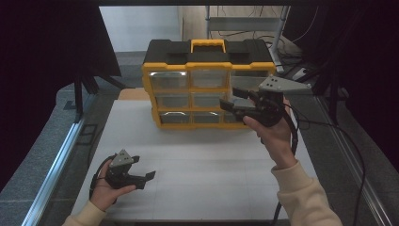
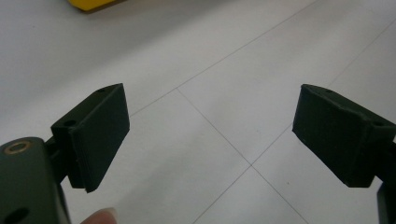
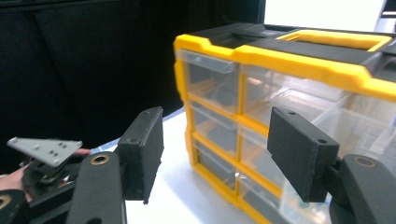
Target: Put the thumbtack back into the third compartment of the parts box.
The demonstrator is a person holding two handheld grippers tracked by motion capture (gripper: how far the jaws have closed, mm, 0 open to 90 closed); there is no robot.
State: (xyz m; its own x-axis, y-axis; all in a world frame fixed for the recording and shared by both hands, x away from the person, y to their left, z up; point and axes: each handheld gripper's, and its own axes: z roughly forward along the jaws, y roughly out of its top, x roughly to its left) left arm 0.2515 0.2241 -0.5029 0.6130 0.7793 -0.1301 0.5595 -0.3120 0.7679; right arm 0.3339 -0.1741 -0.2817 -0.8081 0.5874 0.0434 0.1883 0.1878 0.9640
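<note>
A yellow-and-black plastic drawer cabinet (image 1: 208, 84) with clear drawers stands at the far edge of the white table (image 1: 197, 179), around the middle. The right tool (image 1: 230, 106) is held at the cabinet's right-hand drawers, jaws apart with nothing between them. The left tool (image 1: 143, 172) rests near the table's near-left corner, well apart from the cabinet, jaws wide apart and empty.

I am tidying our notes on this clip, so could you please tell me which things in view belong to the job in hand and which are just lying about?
In the job:
- yellow drawer cabinet
- right gripper, jaws open, close to its drawers
- left gripper, open, low over the white table

Lying about:
- cables and a metal frame behind the cabinet
</note>
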